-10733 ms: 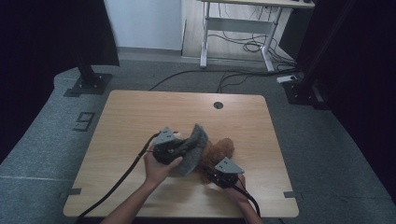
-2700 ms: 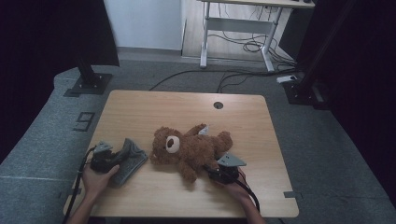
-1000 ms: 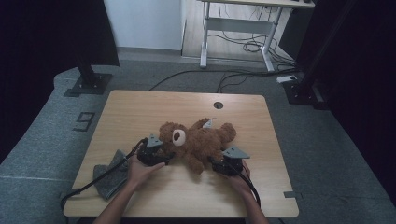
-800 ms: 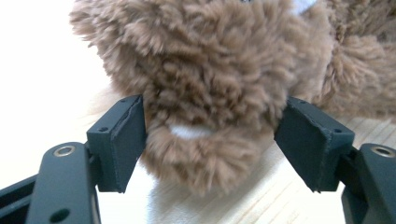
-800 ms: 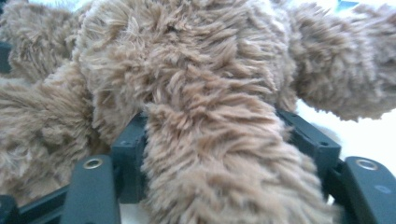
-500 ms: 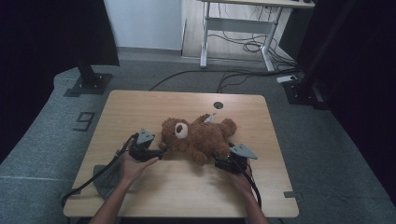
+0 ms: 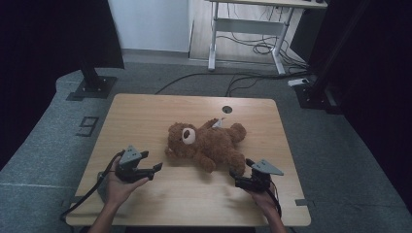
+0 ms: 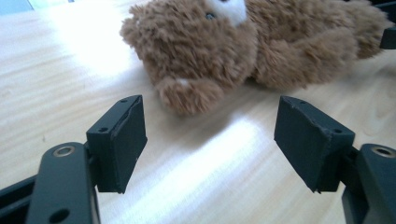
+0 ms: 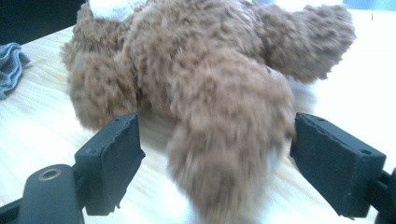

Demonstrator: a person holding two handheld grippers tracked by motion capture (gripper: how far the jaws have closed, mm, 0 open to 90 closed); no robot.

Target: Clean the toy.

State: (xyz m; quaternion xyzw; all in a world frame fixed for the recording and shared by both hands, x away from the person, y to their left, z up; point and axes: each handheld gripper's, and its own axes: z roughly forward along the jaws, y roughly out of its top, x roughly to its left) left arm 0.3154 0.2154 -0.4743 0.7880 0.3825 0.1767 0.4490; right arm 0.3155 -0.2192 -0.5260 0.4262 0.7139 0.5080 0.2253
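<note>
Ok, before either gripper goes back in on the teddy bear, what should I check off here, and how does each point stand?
1. Left gripper jaws open, nothing between them: ok.
2. Right gripper has just been opening; the teddy bear's leg lies between the jaws, one pad apart from it, contact at the other unclear: cannot tell.
3. Bear lying fully on the table, away from its edges: ok.
4. Grey cloth lying apart from the bear: ok.
5. Bare table between the left gripper and the bear's head: ok.
</note>
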